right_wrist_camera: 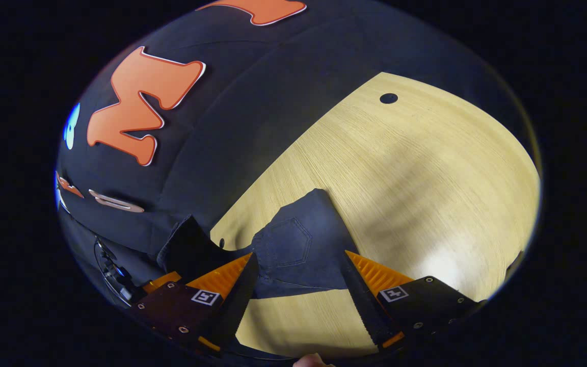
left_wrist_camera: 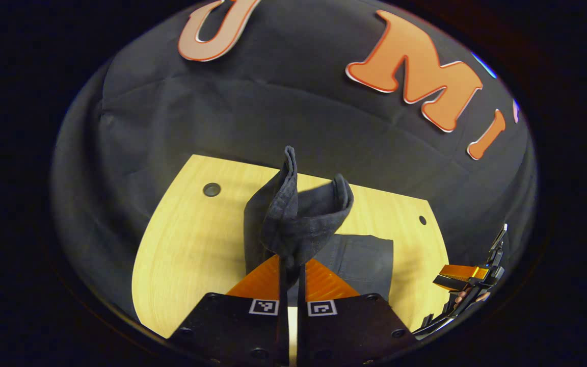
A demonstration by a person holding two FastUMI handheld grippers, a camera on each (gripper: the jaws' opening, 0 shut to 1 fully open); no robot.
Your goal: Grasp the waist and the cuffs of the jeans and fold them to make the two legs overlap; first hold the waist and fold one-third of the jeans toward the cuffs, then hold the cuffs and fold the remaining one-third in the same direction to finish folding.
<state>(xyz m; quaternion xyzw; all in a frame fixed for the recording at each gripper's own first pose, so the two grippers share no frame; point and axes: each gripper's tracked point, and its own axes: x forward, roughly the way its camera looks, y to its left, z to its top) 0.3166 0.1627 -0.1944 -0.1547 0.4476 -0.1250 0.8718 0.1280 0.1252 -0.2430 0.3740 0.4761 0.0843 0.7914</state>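
Dark denim fills the middle of the left gripper view: my left gripper (left_wrist_camera: 290,265) is clenched on a bunch of the jeans (left_wrist_camera: 298,219), both orange fingers pressing on the cloth with almost no gap between them. The pinched part stands up above the fingertips in two folds, one rising to a thin point near the centre of the frame and one curling to the right of it. Behind and to the lower right of this bunch, a flat part of the jeans lies on the wooden table (left_wrist_camera: 191,244). At the right edge of this view, low in the frame, I see my other gripper with an orange finger and a bit of the hand that holds it; I cannot tell its shape well there.

In the right gripper view, my right gripper (right_wrist_camera: 298,275) is released, the two orange fingers standing wide apart at the bottom of the frame. Between them and a little beyond lies the jeans' flat part with a back pocket (right_wrist_camera: 286,244) facing up. The cloth is near both fingers, but neither presses on it. The pale table takes the right half of this frame, with a small dark hole (right_wrist_camera: 388,98) at the upper right.
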